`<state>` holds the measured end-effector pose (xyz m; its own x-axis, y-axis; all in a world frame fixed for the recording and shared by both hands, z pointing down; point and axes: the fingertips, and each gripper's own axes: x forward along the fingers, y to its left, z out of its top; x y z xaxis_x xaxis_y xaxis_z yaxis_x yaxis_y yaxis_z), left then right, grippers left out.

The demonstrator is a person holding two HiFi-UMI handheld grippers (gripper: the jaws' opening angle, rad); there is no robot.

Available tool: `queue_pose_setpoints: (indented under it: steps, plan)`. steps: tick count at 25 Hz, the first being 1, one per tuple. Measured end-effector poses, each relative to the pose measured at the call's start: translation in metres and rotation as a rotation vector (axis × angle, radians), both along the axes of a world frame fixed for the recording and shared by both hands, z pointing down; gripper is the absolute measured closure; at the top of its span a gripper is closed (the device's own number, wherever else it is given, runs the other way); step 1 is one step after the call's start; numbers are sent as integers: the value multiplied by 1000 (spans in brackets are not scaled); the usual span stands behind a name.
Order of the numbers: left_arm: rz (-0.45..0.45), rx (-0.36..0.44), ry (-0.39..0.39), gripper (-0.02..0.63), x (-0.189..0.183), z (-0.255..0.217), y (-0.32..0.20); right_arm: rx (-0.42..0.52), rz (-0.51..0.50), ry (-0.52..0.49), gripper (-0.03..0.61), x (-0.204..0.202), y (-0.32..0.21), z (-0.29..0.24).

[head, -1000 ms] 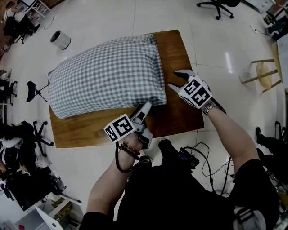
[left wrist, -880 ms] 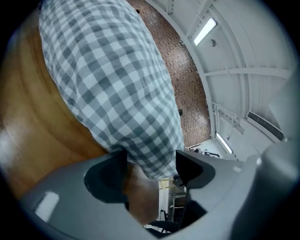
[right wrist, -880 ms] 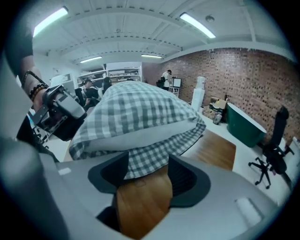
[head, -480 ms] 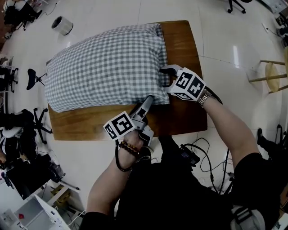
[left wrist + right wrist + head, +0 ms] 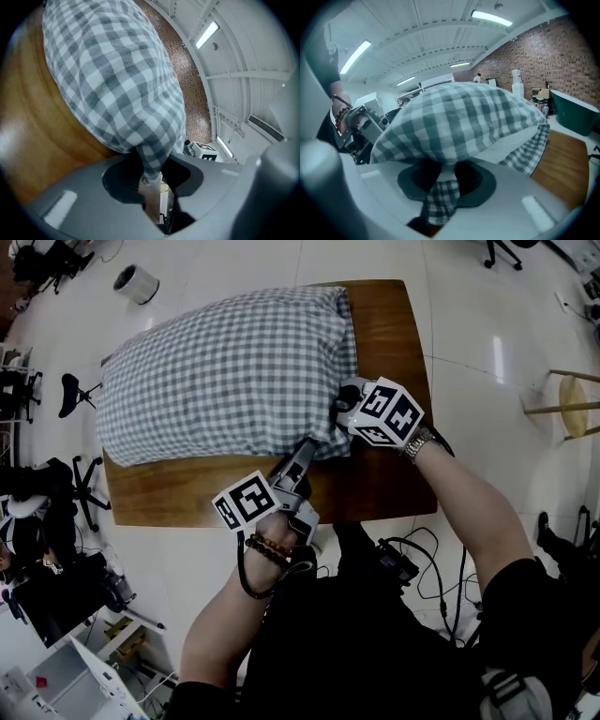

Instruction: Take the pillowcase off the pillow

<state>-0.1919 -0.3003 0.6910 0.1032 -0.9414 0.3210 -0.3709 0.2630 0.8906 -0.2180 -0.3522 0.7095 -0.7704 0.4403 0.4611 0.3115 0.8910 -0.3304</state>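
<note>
A pillow in a grey and white checked pillowcase (image 5: pixel 225 381) lies across a wooden table (image 5: pixel 384 484). My left gripper (image 5: pixel 306 446) has just been closing and is shut on a pinch of the pillowcase (image 5: pixel 151 159) at the near right corner. My right gripper (image 5: pixel 343 407) has also just been closing and is shut on a fold of the pillowcase (image 5: pixel 439 197) at the pillow's right end, where the checked hem (image 5: pixel 529 145) hangs loose over white filling. The two grippers sit close together at that corner.
Office chairs (image 5: pixel 75 395) stand on the pale floor left of the table. A white cylinder (image 5: pixel 136 284) sits on the floor at the far left. A wooden stool (image 5: pixel 572 399) is to the right. Cables (image 5: pixel 422 559) lie by the table's near edge.
My right gripper has come in leftward from the bare table to the pillow's right end and closed on the fabric. My left gripper edged forward and closed on the near corner.
</note>
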Motion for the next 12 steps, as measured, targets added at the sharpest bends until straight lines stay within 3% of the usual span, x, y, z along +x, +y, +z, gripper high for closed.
queue_pose_setpoints:
  steps: [3, 12]
  plan:
    - [3, 19, -4, 511, -4, -12, 5, 26, 38, -7, 549, 1, -7, -11]
    - [12, 89, -16, 538, -3, -47, 30, 184, 65, -42, 555, 24, -6, -44]
